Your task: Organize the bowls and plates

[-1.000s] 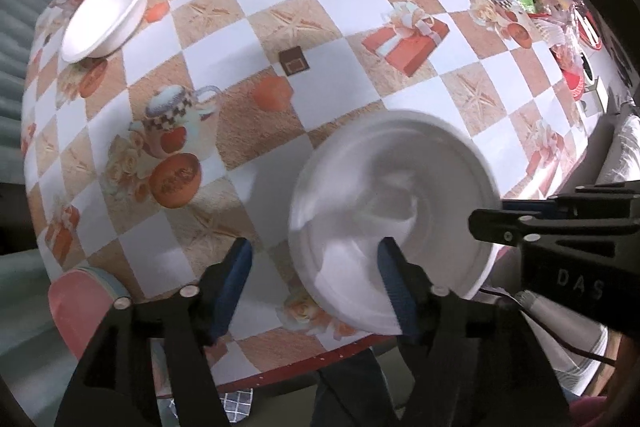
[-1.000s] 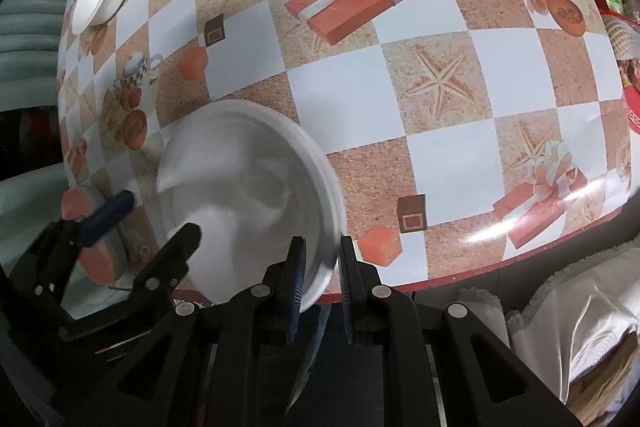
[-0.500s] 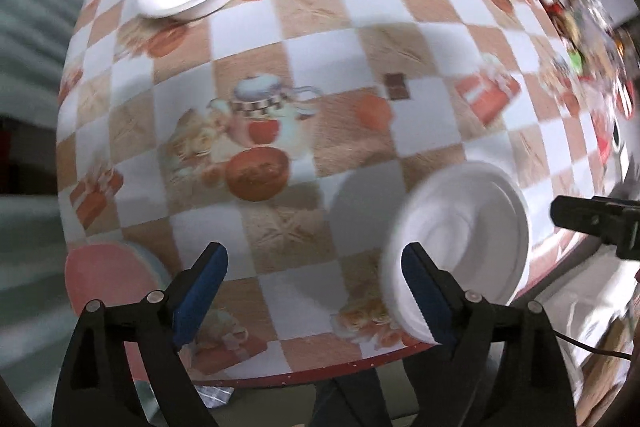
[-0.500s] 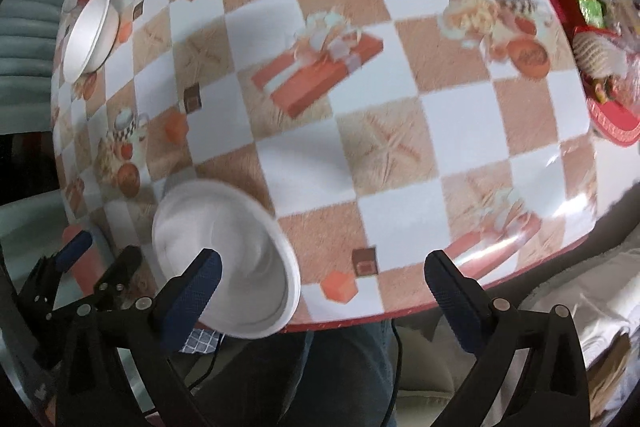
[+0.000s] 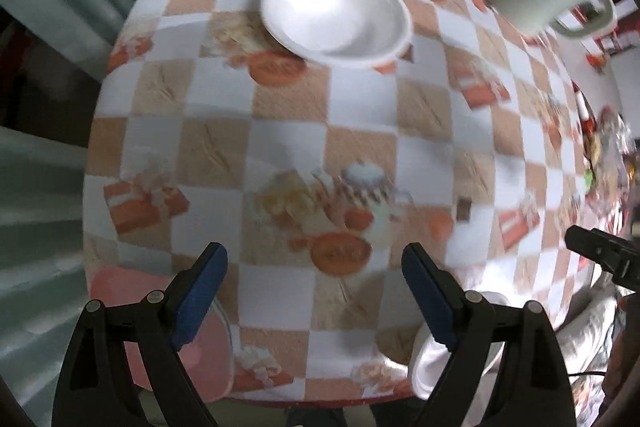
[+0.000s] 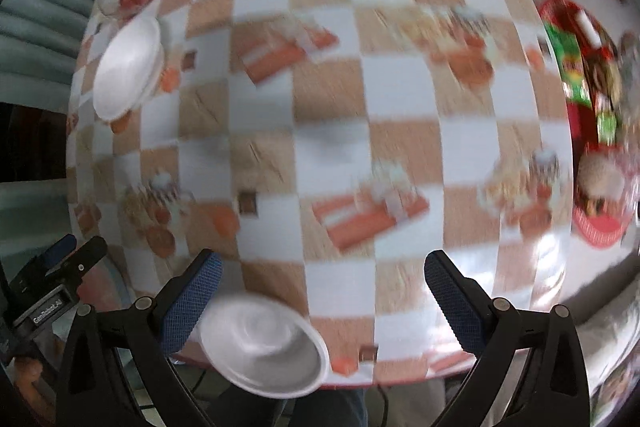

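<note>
One bowl (image 6: 266,347) sits at the table's (image 6: 360,131) near edge, another bowl (image 6: 128,67) far left.

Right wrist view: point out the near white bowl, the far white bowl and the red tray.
near white bowl (image 6: 264,347), right wrist view, inner basin
far white bowl (image 6: 126,67), right wrist view, inner basin
red tray (image 6: 596,231), right wrist view, near rim

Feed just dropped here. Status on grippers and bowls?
Both jaws open, empty. Near bowl at table edge; far bowl across the cloth. Nothing between.
</note>
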